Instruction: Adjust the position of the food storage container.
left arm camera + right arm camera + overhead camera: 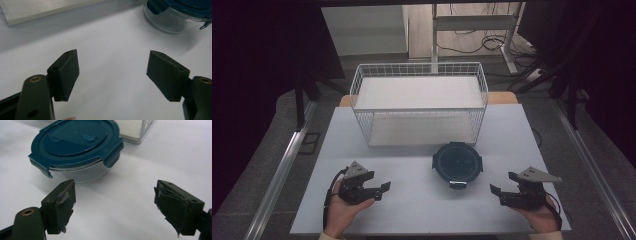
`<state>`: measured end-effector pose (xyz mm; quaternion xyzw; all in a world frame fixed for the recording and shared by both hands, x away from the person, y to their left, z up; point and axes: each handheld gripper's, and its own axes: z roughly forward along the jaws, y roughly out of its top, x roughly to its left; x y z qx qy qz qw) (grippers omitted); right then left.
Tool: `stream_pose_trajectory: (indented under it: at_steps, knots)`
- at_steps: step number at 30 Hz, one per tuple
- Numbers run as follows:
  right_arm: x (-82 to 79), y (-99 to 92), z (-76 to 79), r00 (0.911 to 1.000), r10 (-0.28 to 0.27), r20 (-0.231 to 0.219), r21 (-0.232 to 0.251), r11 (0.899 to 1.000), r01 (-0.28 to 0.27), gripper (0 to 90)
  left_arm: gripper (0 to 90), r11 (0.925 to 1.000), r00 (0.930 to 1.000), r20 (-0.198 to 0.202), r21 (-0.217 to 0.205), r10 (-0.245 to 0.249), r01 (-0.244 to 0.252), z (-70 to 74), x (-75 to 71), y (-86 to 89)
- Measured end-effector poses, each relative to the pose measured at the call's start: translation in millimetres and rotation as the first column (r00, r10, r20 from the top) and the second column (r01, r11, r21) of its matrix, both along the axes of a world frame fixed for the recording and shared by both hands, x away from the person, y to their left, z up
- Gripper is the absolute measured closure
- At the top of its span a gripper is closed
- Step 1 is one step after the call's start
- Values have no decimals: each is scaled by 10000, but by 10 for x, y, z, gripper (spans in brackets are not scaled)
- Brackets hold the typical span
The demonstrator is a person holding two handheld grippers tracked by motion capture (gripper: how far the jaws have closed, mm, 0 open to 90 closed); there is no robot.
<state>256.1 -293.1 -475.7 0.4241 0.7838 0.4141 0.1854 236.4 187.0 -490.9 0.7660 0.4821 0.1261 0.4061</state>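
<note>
table (412, 200): white top, carrying everything; dark floor showing round it.
basket (419, 102): white wire, rectangular, sitting at far-centre of table, pale liner showing inside. Nothing visible in it.
container (457, 164): round clear glass tub w/ dark teal snap-lid, sitting just in front of basket, right of centre, between the 2 grippers but nearer the far side than either. Lid looking seated; one clip flap (41, 167) sticking out on the side facing the person, another clip (112, 153) lying down against the wall.
left gripper (382, 191): person's left hand (343, 212) holding it near the front-left of table, pointing right toward container. Jaws standing wide apart, gripping nothing. Not touching container.
left gripper view: left gripper (112, 72) pads w/ bare white table showing between them; container (175, 17) sitting up-right, well apart; basket base edge (50, 11) showing up-left.
right gripper (498, 194): person's right hand (542, 215) holding it front-right, pointing left. Jaws also gaping wide, nothing between them.
right gripper view: right gripper (115, 202) looking at container (75, 147) near, just beyond its left pad, no contact visible. Pad rubber on both jaws looking torn/frayed. Basket corner (140, 132) showing behind container.
cables: black lead (328, 200) trailing back from left gripper by the wrist.
</note>
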Motion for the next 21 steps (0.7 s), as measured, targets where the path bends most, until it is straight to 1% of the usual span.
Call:
stream_pose_trajectory:
  at_steps: [2, 4, 10, 11, 12, 14, 16, 17, 18, 19, 21]
  knots:
    - [11, -9, -5, 10000, -51, -81, -66, 10000, 50, 178, 259, 10000, 10000, -13, -20, 35, -35, 7, -3, 10]
    - [20, -16, -1, 10000, 18, -91, -10, 10000, -18, 183, 259, 10000, 10000, 58, -14, 80, -80, 23, -20, 23]
    - [59, 8, 41, 10000, 1, -15, 75, 10000, 0, 194, 257, 9998, 9998, 5, -71, 187, -187, 30, -69, 67]
    - [72, 17, 42, 10000, 10, -56, 50, 10000, -10, 198, 255, 9998, 9998, -37, -54, 204, -204, 28, -83, 78]
    - [90, 32, 38, 9998, 46, -191, 21, 10000, -46, 200, 253, 9997, 9997, -38, -7, 260, -260, 31, -110, 89]
    - [99, 39, 35, 9997, 51, -254, 6, 10000, -50, 202, 253, 9995, 9995, -23, -10, 307, -307, 37, -124, 88]
    - [100, 50, 36, 9990, 25, -438, 97, 10000, -21, 207, 254, 9992, 9991, 144, 13, 409, -409, 47, -133, 50]
    - [97, 54, 40, 9987, -77, -501, 119, 9999, 83, 209, 254, 9993, 9992, 161, 19, 376, -376, 49, -128, 28]
    - [99, 58, 43, 9986, -50, -530, 169, 9998, 59, 213, 253, 9997, 9996, 141, 42, 260, -261, 50, -124, 9]
    - [104, 64, 43, 9984, -15, -562, 148, 9999, 23, 216, 252, 9998, 9997, 140, 84, 177, -178, 52, -121, -3]
    - [111, 70, 43, 9982, -20, -596, 67, 10000, 24, 216, 252, 9998, 9997, 156, 100, 161, -162, 53, -118, -7]
